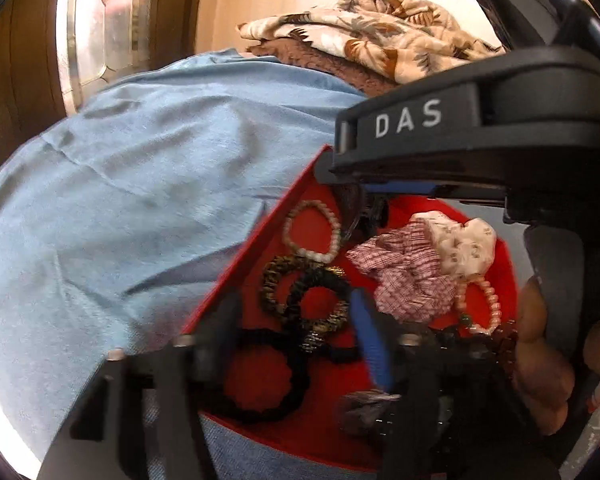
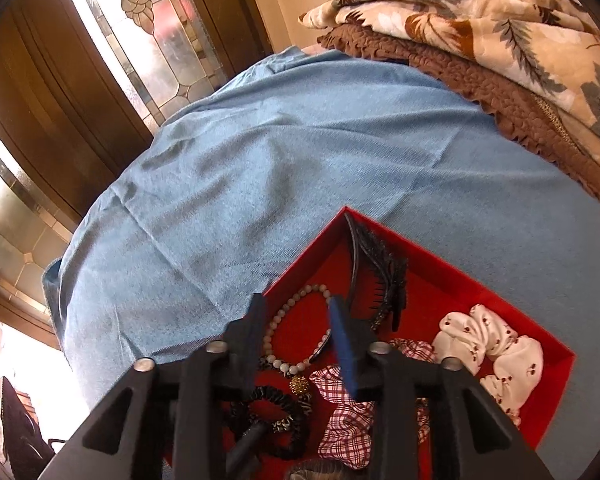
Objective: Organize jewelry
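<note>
Red tray (image 1: 236,252) of jewelry and hair ties on blue cloth (image 1: 140,200).

Left wrist view: the left gripper (image 1: 296,320) is seen parted at lower centre over black hair ties (image 1: 316,300); the right gripper (image 1: 380,176) is parted above. Right wrist view: at lower centre, the white bead bracelet (image 2: 284,316) is framed between released fingers, ungrasped.

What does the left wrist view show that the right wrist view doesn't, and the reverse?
Only the left wrist view: the right gripper over the tray, a pink bead bracelet and a plain black hair tie.

Only the right wrist view: the black hair comb in the tray's far corner.

Both: the red tray, white bead bracelet, plaid scrunchie, white scrunchie, blue cloth.
</note>
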Available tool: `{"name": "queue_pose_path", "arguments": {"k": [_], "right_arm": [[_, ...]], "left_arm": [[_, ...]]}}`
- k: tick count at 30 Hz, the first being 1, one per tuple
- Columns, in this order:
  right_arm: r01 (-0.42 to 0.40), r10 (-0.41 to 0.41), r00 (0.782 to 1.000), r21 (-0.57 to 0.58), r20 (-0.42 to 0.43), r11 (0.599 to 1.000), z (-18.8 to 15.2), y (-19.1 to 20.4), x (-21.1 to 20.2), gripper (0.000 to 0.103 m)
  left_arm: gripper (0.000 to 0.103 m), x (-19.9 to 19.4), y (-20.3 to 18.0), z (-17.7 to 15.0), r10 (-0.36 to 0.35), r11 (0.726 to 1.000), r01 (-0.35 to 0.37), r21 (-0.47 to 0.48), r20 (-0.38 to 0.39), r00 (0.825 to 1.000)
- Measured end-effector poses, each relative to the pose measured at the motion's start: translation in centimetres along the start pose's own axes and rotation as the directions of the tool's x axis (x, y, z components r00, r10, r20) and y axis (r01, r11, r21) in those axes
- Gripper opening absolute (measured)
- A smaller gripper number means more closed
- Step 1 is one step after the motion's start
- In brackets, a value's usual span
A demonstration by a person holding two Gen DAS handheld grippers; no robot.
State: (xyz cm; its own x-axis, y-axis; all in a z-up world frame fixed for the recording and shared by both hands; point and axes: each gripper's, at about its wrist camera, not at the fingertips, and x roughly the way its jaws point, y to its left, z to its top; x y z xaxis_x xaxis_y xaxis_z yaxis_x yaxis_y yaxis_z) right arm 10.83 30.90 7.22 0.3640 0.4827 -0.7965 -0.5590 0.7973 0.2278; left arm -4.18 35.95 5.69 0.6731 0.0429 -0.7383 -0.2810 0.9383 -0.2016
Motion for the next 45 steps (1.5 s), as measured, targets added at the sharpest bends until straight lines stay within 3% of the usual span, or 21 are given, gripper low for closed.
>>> {"name": "queue_pose_path", "arguments": {"k": [4, 16, 21, 33, 36, 38, 41, 45], "right_arm": [[0.018, -0.018, 1.0, -0.008, 0.021, 1.0, 0.1, -0.1, -1.2, 0.04], [0.052, -0.054, 0.995, 0.017, 0.086, 0.998, -1.5, -1.7, -6.9, 0.043], [0.085, -0.086, 0.987, 0.014, 0.135, 0.996, -3.5, -2.2, -10.8, 0.052], [0.102, -0.116, 0.98, 0.091, 0.164, 0.991, -10.4, -3.7, -15.4, 0.056], [0.116, -0.134, 0.976, 0.116, 0.169, 0.987, -11.9, -4.2, -16.0, 0.056], [0.12, -0.143, 0.974, 0.133, 0.174, 0.984, -12.7, -4.7, -16.7, 0.056], [0.132, -0.159, 0.969, 0.151, 0.188, 0.98, -13.9, -5.1, -17.8, 0.057], [0.15, -0.18, 0.959, 0.148, 0.218, 0.978, -15.5, -4.8, -19.2, 0.063]], "left_arm": [[0.067, -0.5, 0.4, -0.1, -0.048, 0.998, 0.049, -0.033, 0.01, 0.999], [0.072, -2.6, 0.1, -0.4, -0.057, 0.998, 0.059, -0.018, 0.11, 0.992], [0.072, -3.9, -0.7, -0.7, -0.04, 0.999, 0.042, -0.012, 0.121, 0.992], [0.085, -9.0, -2.7, -2.2, 0.04, 0.998, -0.045, 0.033, 0.133, 0.99], [0.09, -10.9, -2.4, -2.5, 0.081, 0.996, -0.086, 0.021, 0.19, 0.978], [0.098, -12.7, -2.1, -2.7, 0.134, 0.99, -0.138, -0.001, 0.264, 0.955], [0.099, -15.1, -2.2, -2.6, 0.194, 0.978, -0.208, 0.004, 0.337, 0.921], [0.099, -17.7, -2.5, -2.5, 0.191, 0.976, -0.217, 0.023, 0.386, 0.902]]}}
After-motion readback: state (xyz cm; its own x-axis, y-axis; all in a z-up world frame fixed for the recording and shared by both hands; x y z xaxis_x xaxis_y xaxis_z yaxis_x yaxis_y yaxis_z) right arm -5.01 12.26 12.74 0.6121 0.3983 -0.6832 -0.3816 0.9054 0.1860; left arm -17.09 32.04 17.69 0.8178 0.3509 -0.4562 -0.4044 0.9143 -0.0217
